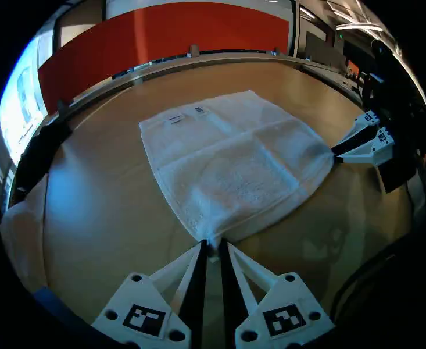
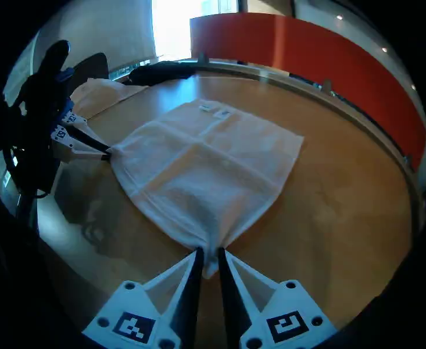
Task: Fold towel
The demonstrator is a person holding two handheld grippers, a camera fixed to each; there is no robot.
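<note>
A white towel lies spread on the wooden table, with small labels near its far edge. My left gripper is shut on the towel's near corner. In the same view the right gripper pinches another corner at the right. In the right gripper view the towel spreads ahead, and my right gripper is shut on its near corner. The left gripper holds the corner at the left there.
Another pale cloth lies on the table's far left in the right gripper view, also seen as a cloth at the left edge. An orange wall panel runs behind the table. A dark chair stands beyond the table edge.
</note>
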